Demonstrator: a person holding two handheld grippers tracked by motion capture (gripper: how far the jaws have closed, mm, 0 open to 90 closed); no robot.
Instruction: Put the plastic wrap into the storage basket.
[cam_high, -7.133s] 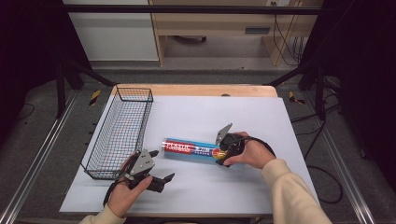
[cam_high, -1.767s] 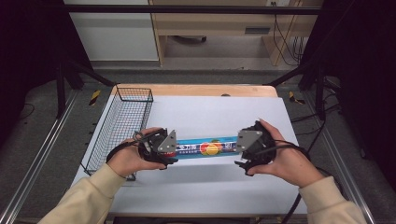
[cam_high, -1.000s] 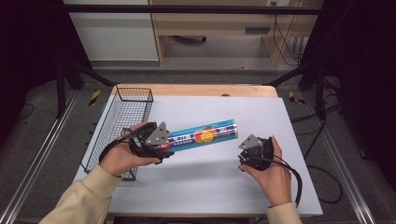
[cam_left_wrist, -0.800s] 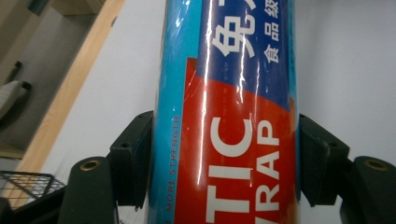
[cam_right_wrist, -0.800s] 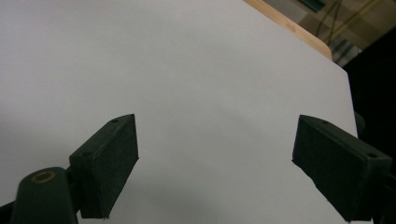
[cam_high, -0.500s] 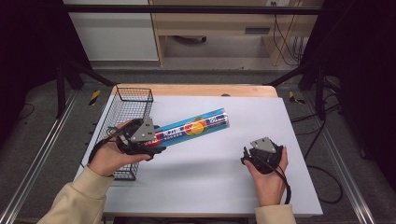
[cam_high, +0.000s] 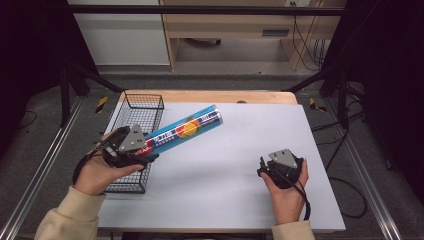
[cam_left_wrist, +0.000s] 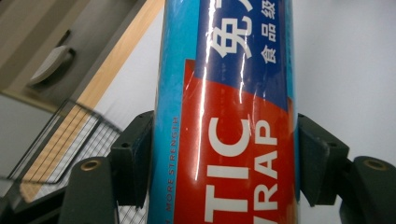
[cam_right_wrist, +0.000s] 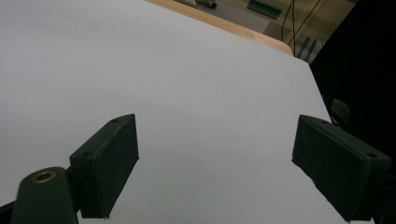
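A long blue and red tube of plastic wrap (cam_high: 185, 130) hangs in the air, slanting up and to the right from the basket's right side. My left gripper (cam_high: 144, 150) is shut on its lower left end. In the left gripper view both pads (cam_left_wrist: 135, 158) press on the tube (cam_left_wrist: 224, 93), the red label between them. A black wire basket (cam_high: 141, 96) stands at the table's left edge, partly under my left hand. My right gripper (cam_high: 272, 166) rests low at the near right of the white table (cam_high: 240, 150), open. Its jaws (cam_right_wrist: 215, 161) stand wide apart with bare table between them.
The basket's mesh (cam_left_wrist: 65, 140) shows at the lower left of the left gripper view, with the table's wooden far edge (cam_high: 210, 96) beyond it. Metal rails (cam_high: 45, 165) and dark floor flank the table. Cables trail off at the right (cam_high: 345, 165).
The right gripper has let go of the tube and drawn back to the near right. My left gripper has carried the tube left and slightly up, over the basket's right side.
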